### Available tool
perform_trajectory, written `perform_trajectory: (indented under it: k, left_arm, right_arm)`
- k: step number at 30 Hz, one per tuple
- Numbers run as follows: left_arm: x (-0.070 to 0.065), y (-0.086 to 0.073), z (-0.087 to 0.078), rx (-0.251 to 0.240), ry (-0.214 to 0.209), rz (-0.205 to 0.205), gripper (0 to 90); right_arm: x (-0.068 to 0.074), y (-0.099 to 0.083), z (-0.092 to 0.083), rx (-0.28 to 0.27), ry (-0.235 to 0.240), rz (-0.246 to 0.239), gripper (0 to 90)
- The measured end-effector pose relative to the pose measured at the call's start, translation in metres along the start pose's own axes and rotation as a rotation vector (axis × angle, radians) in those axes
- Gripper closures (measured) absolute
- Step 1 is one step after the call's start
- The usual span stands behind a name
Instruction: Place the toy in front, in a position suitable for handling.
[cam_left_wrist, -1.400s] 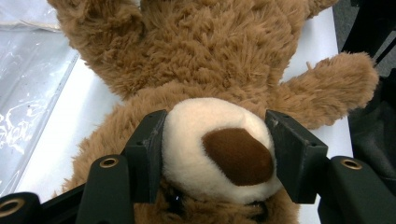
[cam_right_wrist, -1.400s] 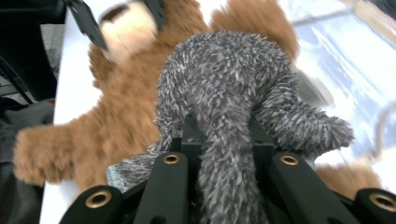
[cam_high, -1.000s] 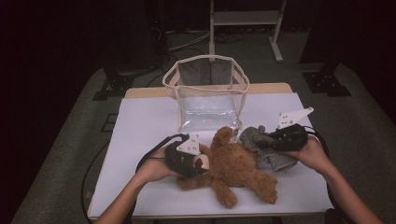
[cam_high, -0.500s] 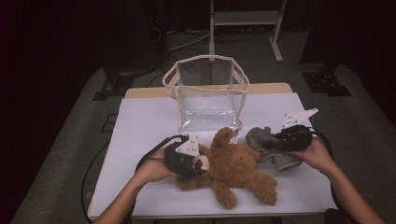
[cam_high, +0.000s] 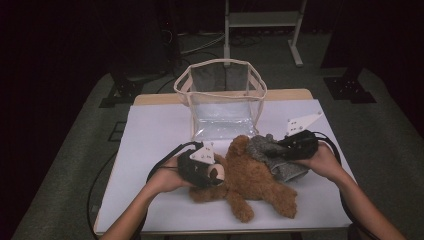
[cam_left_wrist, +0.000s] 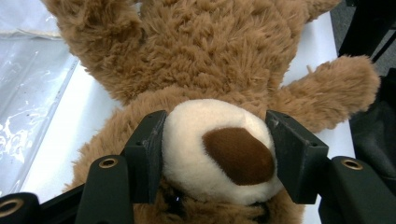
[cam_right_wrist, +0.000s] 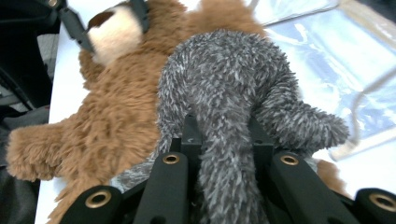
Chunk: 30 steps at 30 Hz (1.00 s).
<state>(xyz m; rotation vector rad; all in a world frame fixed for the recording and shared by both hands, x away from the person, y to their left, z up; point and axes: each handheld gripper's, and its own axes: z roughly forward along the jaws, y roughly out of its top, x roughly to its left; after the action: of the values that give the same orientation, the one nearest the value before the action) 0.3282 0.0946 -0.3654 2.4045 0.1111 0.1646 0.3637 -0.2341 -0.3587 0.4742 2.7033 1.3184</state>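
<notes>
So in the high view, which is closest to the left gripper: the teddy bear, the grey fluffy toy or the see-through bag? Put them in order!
From the left gripper:
1. Teddy bear: its cream snout sits right between the jaws.
2. Grey fluffy toy: past the bear's body, over in the right gripper.
3. See-through bag: farthest, standing toward the back of the table.

Black claws (cam_left_wrist: 217, 154), brass screw eyelets, grey triangular plates, trailing black cables

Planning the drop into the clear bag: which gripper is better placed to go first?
Probably the right gripper: it is clamped on the grey plush, nearest the clear bag. The left gripper grips the teddy bear by its snout, farther back.
</notes>
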Motion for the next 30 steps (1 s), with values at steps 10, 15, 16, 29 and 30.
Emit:
perform_trajectory:
  k: [10, 15, 16, 29, 30]
  left_arm:
    - [0.009, 0.003, 0.002, -0.007, 0.022, -0.043, 40.8]
    - [0.012, 0.003, 0.004, -0.016, 0.019, -0.056, 41.0]
    - [0.013, 0.003, 0.005, -0.018, 0.019, -0.059, 41.0]
    - [0.01, 0.003, -0.002, -0.033, 0.019, -0.04, 38.7]
    - [0.009, 0.003, -0.005, -0.042, 0.026, -0.033, 37.9]
  right_arm:
    - [0.005, -0.05, -0.015, -0.037, -0.004, 0.097, 74.3]
    - [0.009, -0.051, -0.028, -0.047, -0.006, 0.096, 74.3]
    - [0.01, -0.046, -0.028, -0.048, -0.005, 0.087, 74.3]
    - [0.01, 0.02, 0.02, 0.028, 0.055, -0.053, 74.3]
    - [0.009, 0.017, 0.019, 0.023, 0.058, -0.046, 74.3]
